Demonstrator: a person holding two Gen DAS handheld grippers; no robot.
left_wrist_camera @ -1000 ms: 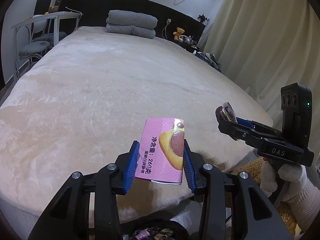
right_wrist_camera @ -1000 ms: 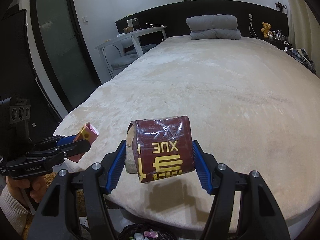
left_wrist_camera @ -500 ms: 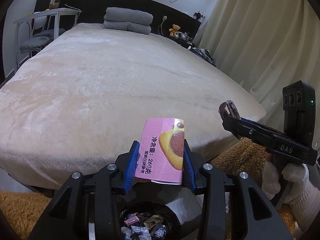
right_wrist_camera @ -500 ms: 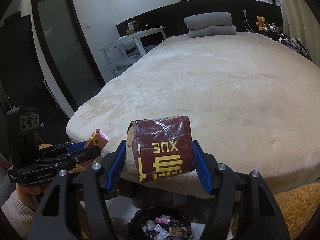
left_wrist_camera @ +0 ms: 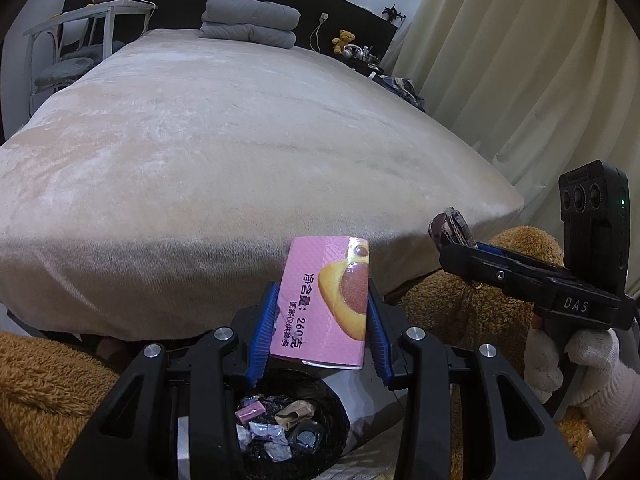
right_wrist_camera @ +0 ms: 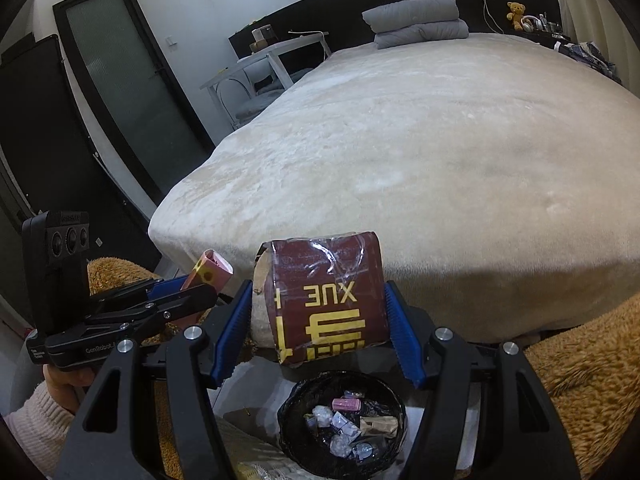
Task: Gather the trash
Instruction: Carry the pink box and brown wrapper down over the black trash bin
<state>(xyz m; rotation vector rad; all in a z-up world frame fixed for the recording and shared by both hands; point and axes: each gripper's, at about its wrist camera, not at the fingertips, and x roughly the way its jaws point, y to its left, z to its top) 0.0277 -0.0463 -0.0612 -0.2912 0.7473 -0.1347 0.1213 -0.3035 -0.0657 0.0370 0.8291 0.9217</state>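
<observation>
My left gripper (left_wrist_camera: 320, 320) is shut on a flat pink snack box (left_wrist_camera: 326, 300) with a pastry picture, held upright between the blue pads. My right gripper (right_wrist_camera: 318, 316) is shut on a dark red box (right_wrist_camera: 328, 300) wrapped in clear film, with yellow lettering. Below both sits a black-lined trash bin (left_wrist_camera: 334, 404) (right_wrist_camera: 296, 412) on the floor, holding several wrappers. In the left wrist view the right gripper (left_wrist_camera: 456, 236) shows at the right, gripped by a white-gloved hand (left_wrist_camera: 560, 360). In the right wrist view the left gripper (right_wrist_camera: 204, 280) shows at the left with the pink box's end (right_wrist_camera: 210, 270).
A wide bed with a beige plush blanket (left_wrist_camera: 224, 152) (right_wrist_camera: 420, 152) fills the space ahead, its foot edge just beyond the boxes. Folded grey bedding (left_wrist_camera: 250, 22) lies at the headboard. Brown shaggy rug (left_wrist_camera: 44, 384) (right_wrist_camera: 580, 364) flanks the bin. Curtains (left_wrist_camera: 520, 80) hang right; a dark door (right_wrist_camera: 132, 92) stands left.
Both grippers have drawn back from the bed and sunk, each keeping its box. The bed's foot edge, the rug and the trash bin have come fully into view below them.
</observation>
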